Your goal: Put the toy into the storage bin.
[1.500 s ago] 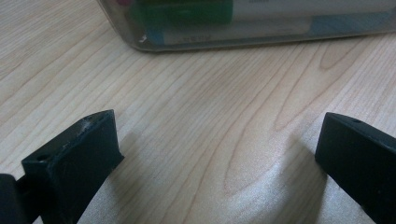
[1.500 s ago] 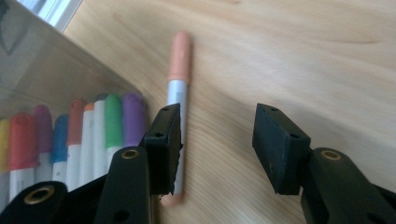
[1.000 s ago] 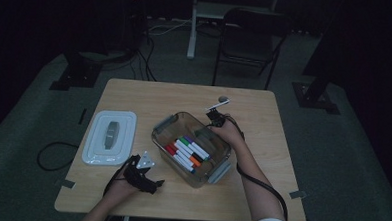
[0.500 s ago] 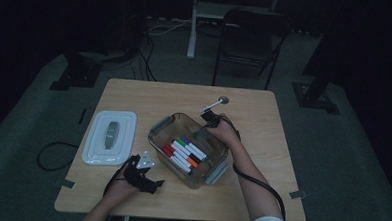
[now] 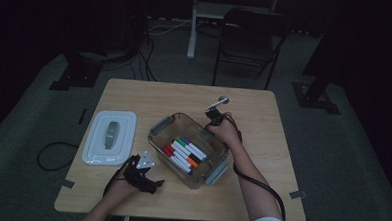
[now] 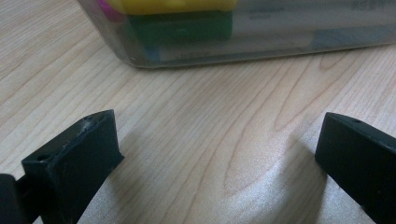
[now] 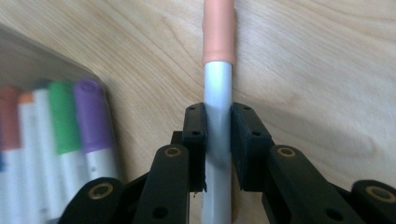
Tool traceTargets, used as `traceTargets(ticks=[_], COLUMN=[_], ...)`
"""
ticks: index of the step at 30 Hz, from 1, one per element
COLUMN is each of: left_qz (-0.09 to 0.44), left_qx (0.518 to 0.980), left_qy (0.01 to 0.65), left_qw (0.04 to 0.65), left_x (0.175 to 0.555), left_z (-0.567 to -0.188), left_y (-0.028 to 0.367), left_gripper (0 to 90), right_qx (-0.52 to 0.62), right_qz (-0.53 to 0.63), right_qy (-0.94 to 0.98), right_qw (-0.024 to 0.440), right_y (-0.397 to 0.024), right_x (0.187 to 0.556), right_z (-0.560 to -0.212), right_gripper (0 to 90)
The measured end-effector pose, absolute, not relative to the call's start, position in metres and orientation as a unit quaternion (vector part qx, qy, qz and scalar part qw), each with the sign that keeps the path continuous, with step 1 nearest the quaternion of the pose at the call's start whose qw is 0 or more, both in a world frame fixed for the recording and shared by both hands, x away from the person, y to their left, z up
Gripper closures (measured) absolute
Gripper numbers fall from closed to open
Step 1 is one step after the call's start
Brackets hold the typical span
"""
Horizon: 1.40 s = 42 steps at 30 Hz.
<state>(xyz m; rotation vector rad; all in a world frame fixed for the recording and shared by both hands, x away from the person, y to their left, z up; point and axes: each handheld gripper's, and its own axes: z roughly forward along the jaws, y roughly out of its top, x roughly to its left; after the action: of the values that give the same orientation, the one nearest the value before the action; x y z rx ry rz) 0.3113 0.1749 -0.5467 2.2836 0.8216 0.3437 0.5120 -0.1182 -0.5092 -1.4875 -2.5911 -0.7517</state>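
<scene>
My right gripper is shut on a white marker with a peach cap. Its jaws have just been closing, and the pads now press on the barrel just above the wooden table. In the high view this gripper hangs by the far right edge of a clear plastic box that holds several coloured markers. The green and purple caps lie to the left of my jaws. My left gripper rests on the table near the box's front left corner. Its jaws stand wide open with nothing between them.
A white lid lies flat on the table left of the box. The box wall stands close ahead of the left gripper. A chair stands beyond the table's far edge. Cables trail from both hands.
The right hand has edged slightly toward the box's far rim. The left hand and the box have stayed where they were.
</scene>
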Motion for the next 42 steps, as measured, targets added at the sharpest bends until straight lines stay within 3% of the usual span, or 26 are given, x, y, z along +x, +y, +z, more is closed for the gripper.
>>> traceTargets(ticks=[7, 11, 15, 24, 31, 42], left_qz=[0.132, 0.132, 0.131, 0.132, 0.131, 0.131], left_qx=[0.877, 0.877, 0.876, 0.876, 0.876, 0.876], left_qy=[0.315, 0.316, 0.317, 0.316, 0.316, 0.317], left_qw=[0.338, 0.338, 0.339, 0.339, 0.339, 0.34], left_x=[0.311, 0.311, 0.311, 0.311, 0.311, 0.311], left_z=[-0.547, -0.547, -0.547, -0.547, -0.547, -0.547], left_y=[0.175, 0.175, 0.175, 0.175, 0.175, 0.175], left_gripper=[0.4, 0.4, 0.4, 0.4, 0.4, 0.4], right_qx=[-0.501, -0.492, -0.474, -0.378, -0.344, -0.328], right_qz=[-0.275, -0.304, -0.34, -0.372, -0.356, -0.262], right_qy=[-0.82, -0.815, -0.811, -0.844, -0.862, -0.896], right_qw=[0.026, 0.024, 0.046, 0.08, 0.107, 0.146], right_y=[-0.149, -0.166, -0.169, -0.122, -0.086, -0.035], right_x=[0.505, 0.493, 0.481, 0.444, 0.432, 0.423], right_z=[-0.481, -0.446, -0.421, -0.39, -0.398, -0.453], right_gripper=[76.7, 76.7, 76.7, 76.6, 76.6, 76.7])
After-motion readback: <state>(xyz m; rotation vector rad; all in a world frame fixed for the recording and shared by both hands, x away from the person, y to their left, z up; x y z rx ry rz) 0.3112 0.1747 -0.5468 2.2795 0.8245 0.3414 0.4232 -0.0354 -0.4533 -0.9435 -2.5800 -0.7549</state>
